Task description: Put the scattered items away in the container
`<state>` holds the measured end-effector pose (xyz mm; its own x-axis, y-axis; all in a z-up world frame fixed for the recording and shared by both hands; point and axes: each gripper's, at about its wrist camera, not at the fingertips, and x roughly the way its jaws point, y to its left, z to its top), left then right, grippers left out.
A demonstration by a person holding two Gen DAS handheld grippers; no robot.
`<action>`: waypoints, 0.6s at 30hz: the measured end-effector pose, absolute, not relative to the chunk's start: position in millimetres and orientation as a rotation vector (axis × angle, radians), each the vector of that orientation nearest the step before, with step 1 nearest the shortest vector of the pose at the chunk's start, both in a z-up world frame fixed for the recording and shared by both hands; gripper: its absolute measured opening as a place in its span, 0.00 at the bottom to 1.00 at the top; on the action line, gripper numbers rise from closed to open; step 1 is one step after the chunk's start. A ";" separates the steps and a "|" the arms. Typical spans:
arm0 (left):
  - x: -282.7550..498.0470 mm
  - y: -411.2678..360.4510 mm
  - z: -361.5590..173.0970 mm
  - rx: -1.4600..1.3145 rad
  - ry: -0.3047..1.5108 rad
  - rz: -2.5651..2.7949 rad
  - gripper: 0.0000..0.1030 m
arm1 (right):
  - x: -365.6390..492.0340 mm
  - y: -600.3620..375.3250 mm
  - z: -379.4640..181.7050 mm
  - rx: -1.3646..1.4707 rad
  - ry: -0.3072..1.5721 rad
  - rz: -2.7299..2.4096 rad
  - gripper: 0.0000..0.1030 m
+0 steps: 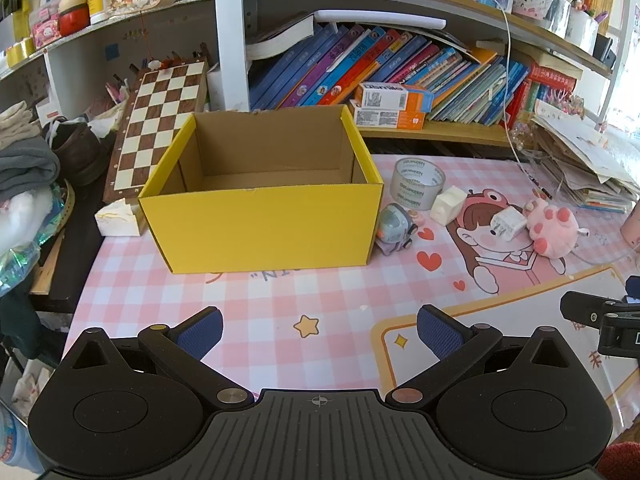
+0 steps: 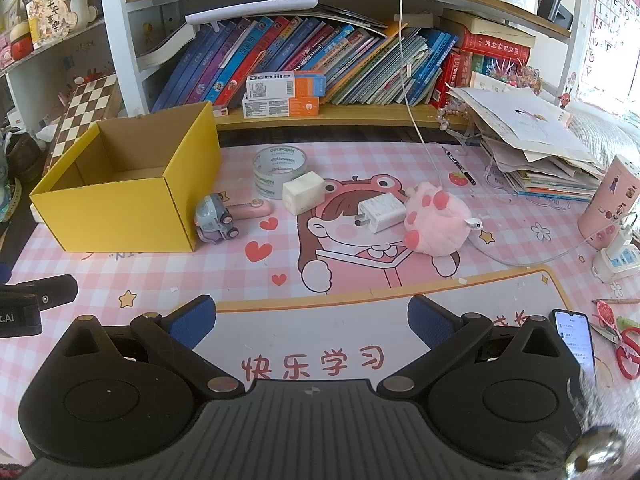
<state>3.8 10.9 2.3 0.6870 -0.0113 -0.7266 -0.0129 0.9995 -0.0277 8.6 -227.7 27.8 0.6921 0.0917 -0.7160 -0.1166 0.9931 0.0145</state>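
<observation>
- Left gripper (image 1: pixel 319 330): matte blk body, ribbed centre plate w/ crosshair mark, blue textured pads (image 1: pixel 205 329).
- Right gripper (image 2: pixel 312 320): same blk build, round silver pivot screws, blue pads (image 2: pixel 195 321).

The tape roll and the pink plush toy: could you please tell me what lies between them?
In the right wrist view, a white block and a white charger plug lie between the tape roll and the pink plush toy.

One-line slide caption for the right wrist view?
Open tongs face an empty yellow box, tape roll, charger and pink plush.
</observation>
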 end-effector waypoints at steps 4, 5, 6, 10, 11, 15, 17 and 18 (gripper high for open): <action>4.1 11.6 2.0 -0.032 0.817 0.002 1.00 | 8.2 -227.8 27.5 -0.033 0.799 0.117 1.00; 4.0 11.7 1.8 -0.033 0.818 0.002 1.00 | 8.1 -227.8 27.5 -0.033 0.799 0.117 1.00; 3.8 11.9 1.7 -0.033 0.818 0.002 1.00 | 8.2 -228.0 27.3 -0.032 0.799 0.116 1.00; 3.7 11.5 1.8 -0.031 0.818 -0.004 1.00 | 8.2 -228.5 26.7 -0.031 0.800 0.114 1.00; 4.1 11.0 1.9 -0.030 0.818 -0.005 1.00 | 8.2 -228.5 26.7 -0.031 0.800 0.114 1.00; 4.4 10.6 1.5 -0.030 0.821 -0.005 1.00 | 8.2 -228.7 26.8 -0.032 0.800 0.115 1.00; 4.6 11.0 1.2 -0.032 0.823 -0.004 1.00 | 8.4 -228.3 26.8 -0.031 0.801 0.115 1.00; 4.6 11.0 0.9 -0.033 0.824 -0.003 1.00 | 8.4 -228.2 26.8 -0.031 0.802 0.115 1.00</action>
<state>4.6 11.0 0.9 0.6792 -0.0153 -0.7338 -0.0103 0.9995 -0.0304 8.4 -228.2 26.8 0.6897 0.0908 -0.7184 -0.1146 0.9933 0.0155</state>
